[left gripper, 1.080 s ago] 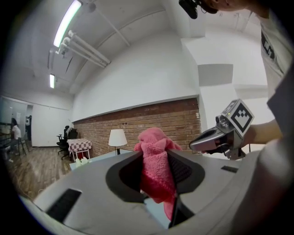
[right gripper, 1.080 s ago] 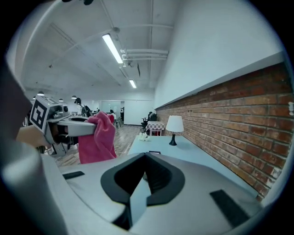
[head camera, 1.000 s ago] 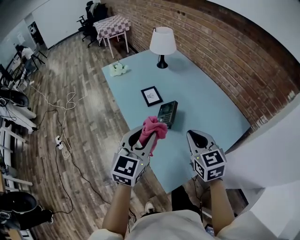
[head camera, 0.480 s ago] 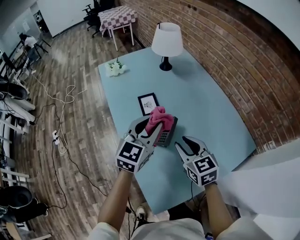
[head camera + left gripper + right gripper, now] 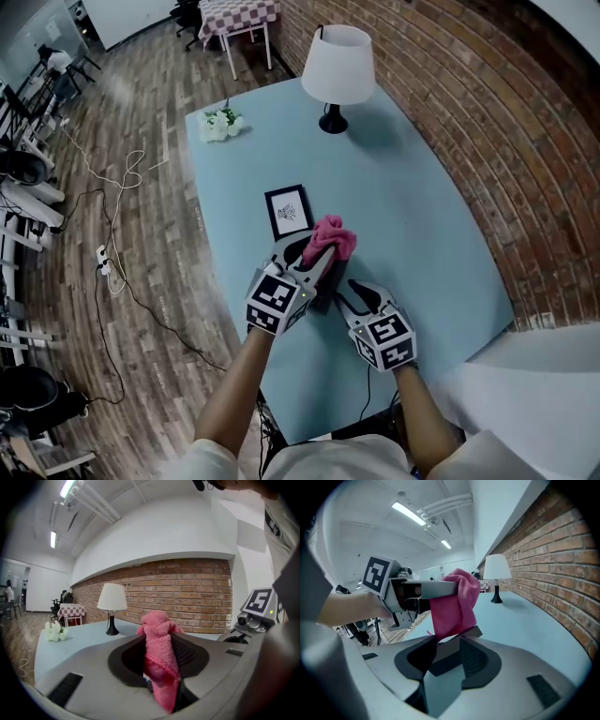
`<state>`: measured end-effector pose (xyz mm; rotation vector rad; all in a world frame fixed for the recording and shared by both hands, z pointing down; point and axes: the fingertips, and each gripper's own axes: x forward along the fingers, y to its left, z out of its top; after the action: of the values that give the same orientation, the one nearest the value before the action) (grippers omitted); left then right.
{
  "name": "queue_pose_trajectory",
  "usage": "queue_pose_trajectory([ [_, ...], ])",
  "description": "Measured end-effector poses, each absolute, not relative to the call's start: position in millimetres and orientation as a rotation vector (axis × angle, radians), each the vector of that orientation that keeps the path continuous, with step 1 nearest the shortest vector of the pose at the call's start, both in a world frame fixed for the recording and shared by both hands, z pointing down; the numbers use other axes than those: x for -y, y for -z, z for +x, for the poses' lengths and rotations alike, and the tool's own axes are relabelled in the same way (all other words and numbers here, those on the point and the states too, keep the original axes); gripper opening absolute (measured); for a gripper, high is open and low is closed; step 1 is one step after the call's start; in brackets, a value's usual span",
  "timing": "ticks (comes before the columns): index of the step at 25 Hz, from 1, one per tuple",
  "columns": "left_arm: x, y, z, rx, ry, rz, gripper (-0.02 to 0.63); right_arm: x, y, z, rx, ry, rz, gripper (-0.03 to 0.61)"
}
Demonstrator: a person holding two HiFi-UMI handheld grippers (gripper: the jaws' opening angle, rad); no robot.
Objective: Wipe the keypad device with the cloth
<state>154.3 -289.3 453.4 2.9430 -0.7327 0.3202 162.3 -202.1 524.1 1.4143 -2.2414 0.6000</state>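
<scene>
Keypad device [image 5: 447, 660]: it is sitting on the teal surface [image 5: 412, 234], and I am now seeing its near end as a dark slab running in between the right jaws. A second ago it was lying in the open, well ahead of both tools; now it is mostly covered from the head view.

Cloth [image 5: 330, 238]: the pink bundle is hanging directly over the device's far end, where before it was hovering short of the device. I cannot tell whether it is touching the keys yet.

Left gripper [image 5: 314, 267]: its jaws are pinching the cloth firmly, with folds bulging out above and below the pads.

Right gripper [image 5: 354, 298]: it was pressed together and held back from the device a second ago. It is now standing at the device's near edge, and its jaws are opening around that edge. The pads are not pressing on the device yet.

My reading: approach is ending; I am setting up to steady the device with the right tool while the left wipes.

Picture frame [image 5: 288, 211]: lying just beyond the device, unmoved.
</scene>
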Motion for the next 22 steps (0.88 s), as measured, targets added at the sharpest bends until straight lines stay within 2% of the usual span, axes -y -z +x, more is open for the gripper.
queue_pose_trajectory([
  [10,286.9,-519.6,178.6,0.658,-0.397,2.828,0.158,221.7,-550.5,160.6,2.267,-0.59,1.299,0.175],
  [22,308.2,-556.3,157.7,0.647,-0.423,2.673,0.16,224.7,-557.3,160.3,2.332,-0.708,1.25,0.187],
])
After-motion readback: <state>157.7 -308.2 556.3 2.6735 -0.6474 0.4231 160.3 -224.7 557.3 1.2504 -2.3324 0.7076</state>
